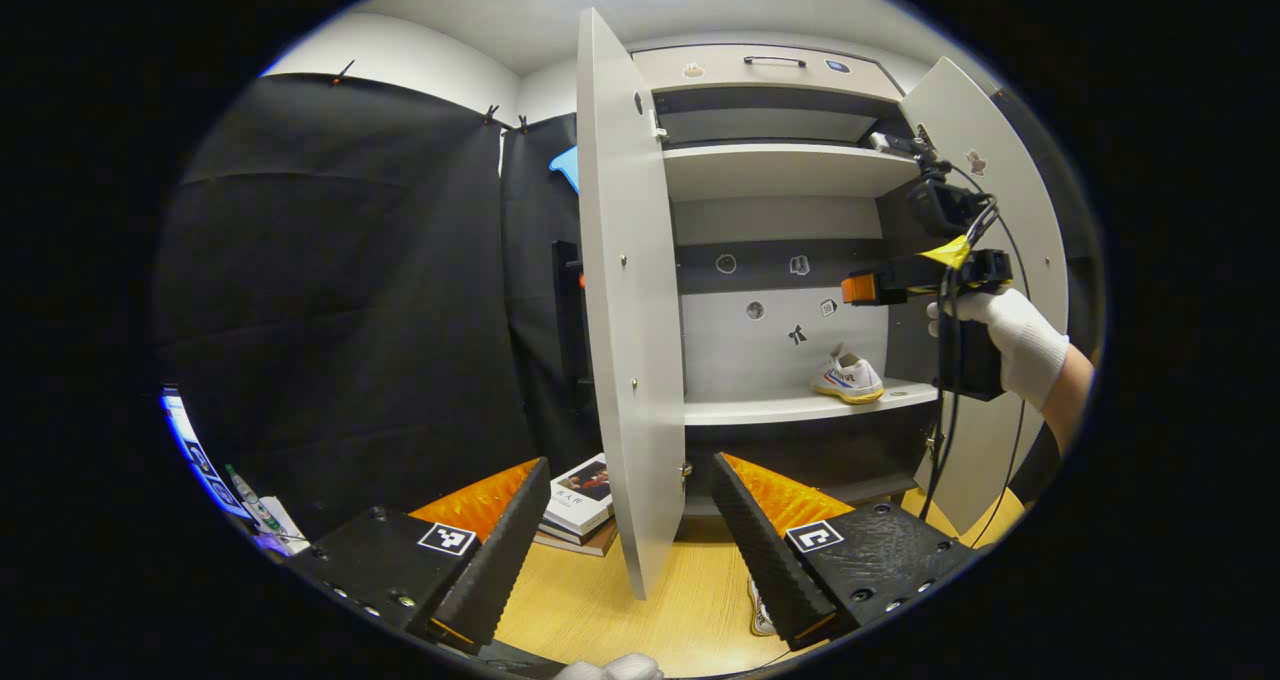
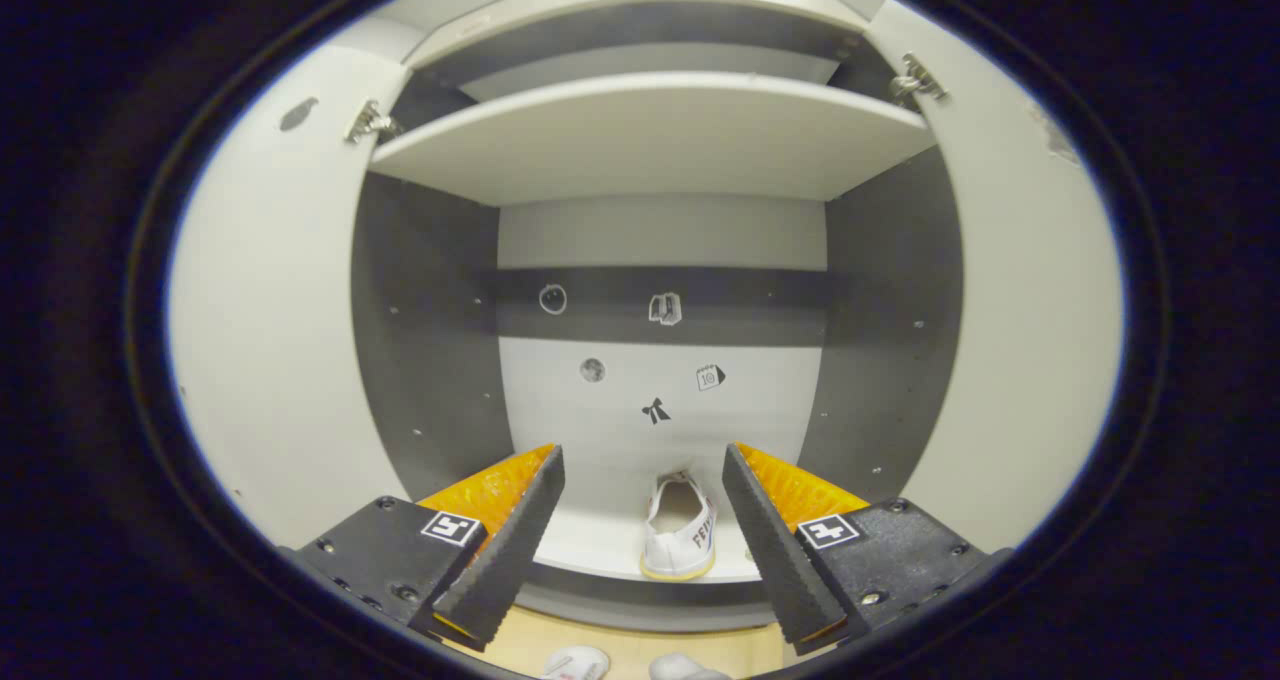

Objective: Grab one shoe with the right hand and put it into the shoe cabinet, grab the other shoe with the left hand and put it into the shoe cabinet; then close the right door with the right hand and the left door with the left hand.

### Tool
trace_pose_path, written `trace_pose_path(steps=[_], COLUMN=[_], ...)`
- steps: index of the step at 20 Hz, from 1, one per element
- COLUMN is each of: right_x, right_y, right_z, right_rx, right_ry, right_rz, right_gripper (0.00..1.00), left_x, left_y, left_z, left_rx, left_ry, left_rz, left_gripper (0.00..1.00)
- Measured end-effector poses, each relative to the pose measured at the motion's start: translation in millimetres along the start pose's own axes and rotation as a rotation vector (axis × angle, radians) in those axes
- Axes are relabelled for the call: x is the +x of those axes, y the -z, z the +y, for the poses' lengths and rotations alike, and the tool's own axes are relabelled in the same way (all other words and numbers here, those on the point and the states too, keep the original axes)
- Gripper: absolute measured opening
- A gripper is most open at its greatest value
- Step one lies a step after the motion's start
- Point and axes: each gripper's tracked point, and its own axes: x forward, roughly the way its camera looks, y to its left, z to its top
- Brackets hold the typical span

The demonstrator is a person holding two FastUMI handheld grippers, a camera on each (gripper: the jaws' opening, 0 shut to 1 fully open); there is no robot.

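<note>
A white shoe (image 1: 848, 378) with coloured stripes stands on the cabinet's lower shelf (image 1: 760, 410), toward its right end. In the right gripper view the same shoe (image 2: 680, 530) points heel-first at me on the shelf (image 2: 590, 545), just beyond my right gripper (image 2: 642, 452), which is open and holds nothing. A gloved hand holds that right gripper (image 1: 858, 288) in front of the cabinet, above the shoe. A second white shoe (image 1: 760, 610) lies on the wooden floor below the cabinet, partly behind a finger of my left gripper (image 1: 630, 460), which is open and empty.
Both cabinet doors stand open: the left door (image 1: 630, 310) is edge-on right ahead of the left gripper, the right door (image 1: 990, 260) behind the gloved hand (image 1: 1015, 330). An upper shelf (image 1: 790, 170) is bare. Stacked books (image 1: 585, 505) lie on the floor left of the cabinet.
</note>
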Motion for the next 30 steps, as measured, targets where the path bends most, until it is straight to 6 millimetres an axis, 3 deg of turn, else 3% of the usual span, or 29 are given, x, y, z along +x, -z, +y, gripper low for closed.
trace_pose_path(steps=[3, 8, 14, 17, 20, 22, 25, 30], right_x=[-61.5, -149.4, -226.6, -245.8, -246.2, -243.8, -242.5, -245.9], right_y=[-10.0, 4.9, 72.4, 103.8, 109.3, 107.0, 105.1, 112.0], right_z=[-10.3, -51.3, -101.8, -109.3, -118.5, -120.4, -125.4, -124.1], right_rx=[0.009, 0.046, 0.037, 0.055, 0.048, 0.035, -0.003, -0.025], right_ry=[0.015, 0.087, 0.164, 0.146, 0.148, 0.137, 0.143, 0.142], right_rz=[-0.070, -0.088, -0.073, -0.024, 0.003, 0.007, 0.009, 0.044], right_gripper=[1.00, 1.00, 1.00, 1.00, 1.00, 1.00, 1.00, 1.00], left_x=[-3.6, -2.6, 3.5, 7.6, 12.3, 16.6, 19.5, 23.9], left_y=[0.5, 5.4, 9.8, 18.2, 29.4, 48.9, 101.9, 206.9], left_z=[-8.2, -25.9, -55.7, -72.2, -86.3, -94.5, -107.1, -121.3], left_rx=[0.003, 0.028, 0.025, 0.029, 0.046, 0.063, 0.103, 0.116], left_ry=[0.057, 0.137, 0.177, 0.184, 0.203, 0.215, 0.246, 0.283], left_rz=[-0.011, -0.020, -0.025, -0.012, -0.005, 0.016, 0.101, 0.291], left_gripper=[0.96, 1.00, 0.97, 0.97, 0.97, 0.97, 0.96, 0.97])
